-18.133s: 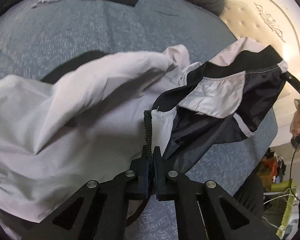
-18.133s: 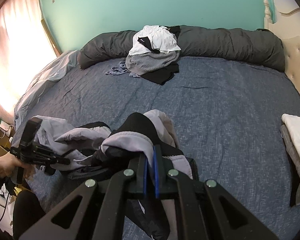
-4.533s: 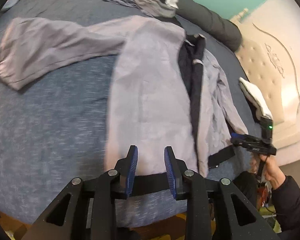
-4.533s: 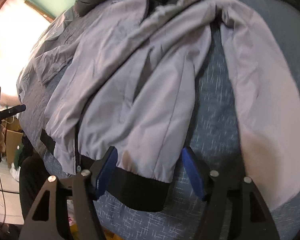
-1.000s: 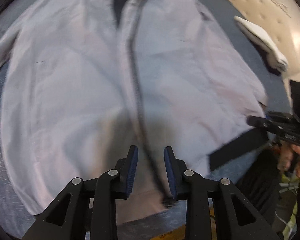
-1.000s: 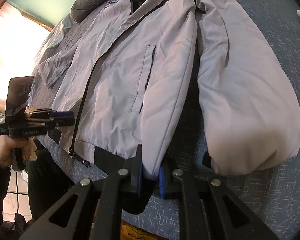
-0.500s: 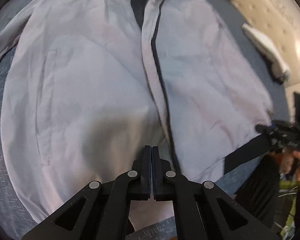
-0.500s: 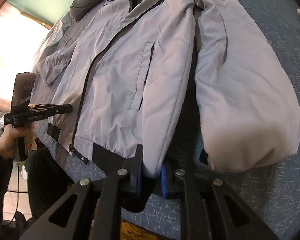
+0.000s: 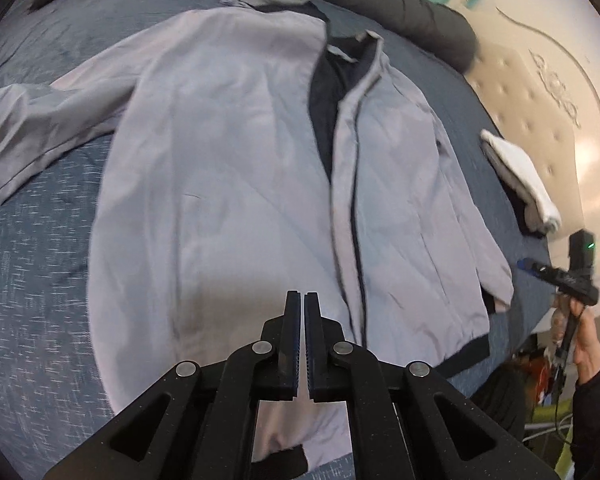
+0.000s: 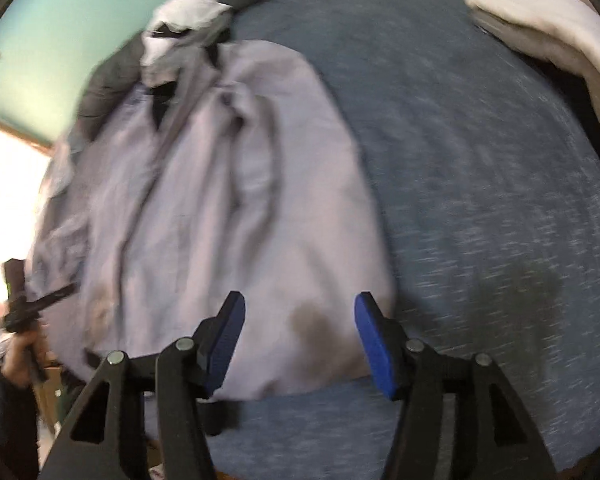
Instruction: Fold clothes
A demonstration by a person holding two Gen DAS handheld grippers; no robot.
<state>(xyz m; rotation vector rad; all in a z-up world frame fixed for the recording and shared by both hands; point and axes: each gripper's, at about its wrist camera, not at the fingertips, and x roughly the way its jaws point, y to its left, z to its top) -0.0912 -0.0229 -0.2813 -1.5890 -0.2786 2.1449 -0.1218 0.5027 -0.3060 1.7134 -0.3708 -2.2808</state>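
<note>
Two grippers hover over the near hem of the grey jacket (image 9: 236,184), which lies front-up and spread on the bed (image 9: 32,280). My left gripper (image 9: 303,300) has its fingers pressed together, seemingly on nothing; my right gripper (image 10: 300,312) gapes wide and empty. The slick fabric could slide and bunch if I pinch only one layer. Half a second ago, the right fingers were clamped on the hem corner; now they have let go.
</note>
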